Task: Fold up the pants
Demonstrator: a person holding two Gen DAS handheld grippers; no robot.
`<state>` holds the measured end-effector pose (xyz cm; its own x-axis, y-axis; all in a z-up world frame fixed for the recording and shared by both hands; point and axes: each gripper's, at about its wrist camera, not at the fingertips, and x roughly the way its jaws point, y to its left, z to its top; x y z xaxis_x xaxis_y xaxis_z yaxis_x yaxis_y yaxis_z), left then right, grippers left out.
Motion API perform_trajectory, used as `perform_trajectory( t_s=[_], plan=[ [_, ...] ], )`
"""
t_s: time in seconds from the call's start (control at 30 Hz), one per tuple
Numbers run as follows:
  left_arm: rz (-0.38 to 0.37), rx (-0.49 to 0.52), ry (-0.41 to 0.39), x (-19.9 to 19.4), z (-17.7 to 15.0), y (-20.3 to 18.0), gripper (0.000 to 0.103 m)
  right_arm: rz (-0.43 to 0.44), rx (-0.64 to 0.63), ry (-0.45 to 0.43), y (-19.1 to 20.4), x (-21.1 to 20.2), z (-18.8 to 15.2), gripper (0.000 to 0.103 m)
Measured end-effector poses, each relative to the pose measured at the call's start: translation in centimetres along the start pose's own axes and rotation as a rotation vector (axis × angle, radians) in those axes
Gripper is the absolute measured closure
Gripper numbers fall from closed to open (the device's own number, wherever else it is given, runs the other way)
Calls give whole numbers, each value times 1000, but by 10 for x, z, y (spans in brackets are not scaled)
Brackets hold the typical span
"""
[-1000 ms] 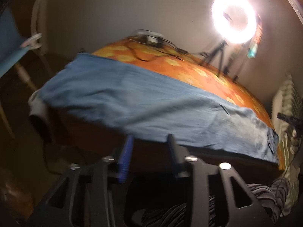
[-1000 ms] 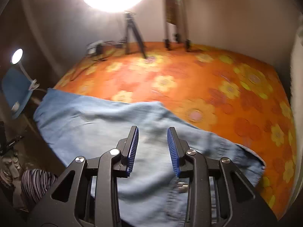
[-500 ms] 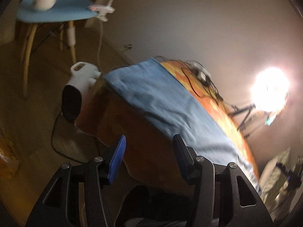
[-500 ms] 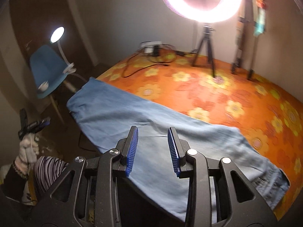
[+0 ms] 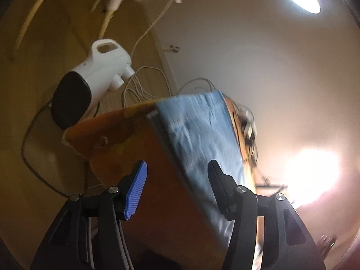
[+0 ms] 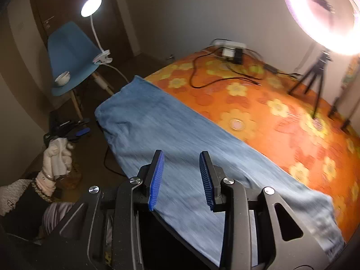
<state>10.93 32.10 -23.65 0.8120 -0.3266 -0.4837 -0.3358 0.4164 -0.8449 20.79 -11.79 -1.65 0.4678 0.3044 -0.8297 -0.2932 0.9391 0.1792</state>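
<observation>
The blue denim pants (image 6: 180, 141) lie flat as a long strip along the near edge of the orange flowered bed (image 6: 281, 117). Their leg end is at the far left, their waist end at the near right. My right gripper (image 6: 180, 180) is open and empty, above the pants' middle. My left gripper (image 5: 177, 189) is open and empty, low beside the bed's corner, with the pants' leg end (image 5: 202, 135) just ahead of its right finger. In the right wrist view the left gripper (image 6: 76, 132) shows at the left, held by a white-gloved hand.
A white handheld appliance (image 5: 90, 83) with cables lies on the floor by the bed corner. A blue chair (image 6: 69, 51) with a bowl and a clip lamp (image 6: 91, 6) stands at the far left. A ring light (image 6: 324, 11), tripods and cables stand on the bed's far side.
My left gripper has swung down and left toward the bed's corner at the pants' leg end, and its jaws have opened wider. My right gripper's view has turned left along the pants.
</observation>
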Motion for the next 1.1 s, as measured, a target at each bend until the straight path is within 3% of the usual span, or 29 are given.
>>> perform_trajectory(
  t_s=[0.33, 0.6, 0.7, 0.73, 0.87, 1.1],
  plan=[
    [-27, -101, -14, 26, 20, 15, 45, 91, -27, 43, 44, 70, 37, 70],
    [-65, -159, -41, 41, 23, 26, 45, 142, -25, 59, 63, 101, 60, 70],
    [-75, -169, -79, 39, 21, 27, 51, 154, -28, 64, 69, 110, 66, 70],
    [-72, -164, -96, 37, 21, 26, 60, 156, -29, 65, 71, 113, 67, 70],
    [-45, -82, -123, 32, 21, 7, 84, 169, -28, 75, 76, 125, 72, 70],
    [73, 197, -208, 14, 11, -42, 88, 181, -14, 90, 85, 147, 85, 70]
  ],
)
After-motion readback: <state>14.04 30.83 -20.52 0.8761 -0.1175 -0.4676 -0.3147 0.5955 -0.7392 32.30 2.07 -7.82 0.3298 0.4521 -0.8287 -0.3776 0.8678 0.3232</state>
